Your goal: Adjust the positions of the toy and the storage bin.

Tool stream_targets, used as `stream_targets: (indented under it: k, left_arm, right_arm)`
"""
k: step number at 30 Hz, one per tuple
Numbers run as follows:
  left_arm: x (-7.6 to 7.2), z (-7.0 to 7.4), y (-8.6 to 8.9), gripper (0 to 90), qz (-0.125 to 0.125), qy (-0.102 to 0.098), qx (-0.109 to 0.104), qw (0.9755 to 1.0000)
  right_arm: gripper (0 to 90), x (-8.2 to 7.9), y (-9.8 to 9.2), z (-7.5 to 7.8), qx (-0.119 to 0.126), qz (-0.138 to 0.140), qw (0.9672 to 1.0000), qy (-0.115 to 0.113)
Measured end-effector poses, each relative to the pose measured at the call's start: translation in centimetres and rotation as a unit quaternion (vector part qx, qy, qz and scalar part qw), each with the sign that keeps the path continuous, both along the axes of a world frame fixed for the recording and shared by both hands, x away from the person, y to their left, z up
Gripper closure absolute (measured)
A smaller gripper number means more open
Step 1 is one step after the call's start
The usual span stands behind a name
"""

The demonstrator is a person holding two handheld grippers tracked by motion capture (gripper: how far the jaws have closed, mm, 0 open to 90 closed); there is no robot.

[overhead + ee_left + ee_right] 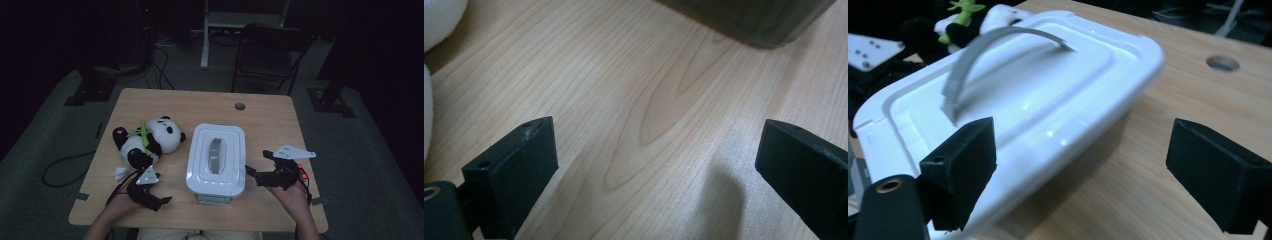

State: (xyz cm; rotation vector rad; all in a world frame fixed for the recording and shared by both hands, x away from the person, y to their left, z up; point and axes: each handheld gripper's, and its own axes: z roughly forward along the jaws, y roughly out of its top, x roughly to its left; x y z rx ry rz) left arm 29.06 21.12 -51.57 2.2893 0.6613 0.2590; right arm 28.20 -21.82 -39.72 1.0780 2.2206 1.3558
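A white lidded box (216, 160) with a grey handle (217, 155) stands at the middle of the wooden table (200, 107). A panda plush (147, 140) with a green leaf lies to its left. My left gripper (162, 190) hovers open near the front edge, below the panda and left of the box. In the left gripper view, my left gripper (656, 145) has bare wood between its jaws, with the box (749, 20) ahead. My right gripper (259, 164) is open at the box's right side. In the right gripper view, my right gripper (1080, 150) has its left jaw against the box (1048, 90) wall.
A round cable hole (240, 106) sits near the table's far edge. A dark folding chair (270, 50) stands behind the table, and cables (65, 170) trail over the floor at the left. Bare wood lies right of the box.
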Motion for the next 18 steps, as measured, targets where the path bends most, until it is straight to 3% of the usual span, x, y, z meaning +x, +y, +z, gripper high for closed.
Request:
stream_targets:
  k: [14, 18]
  left_arm:
    - [0.2, -0.6, 0.1, 4.0, 0.004, 0.009, 0.006, 0.9999]
    - [0.2, -0.7, 0.1, 3.9, 0.004, 0.008, 0.005, 0.9999]
  right_arm:
    - [13.3, 0.7, 6.2, 0.3, -0.03, 0.075, 0.9967, -0.003]
    - [14.0, 1.0, 7.4, -0.1, -0.023, 0.088, 0.9958, 0.004]
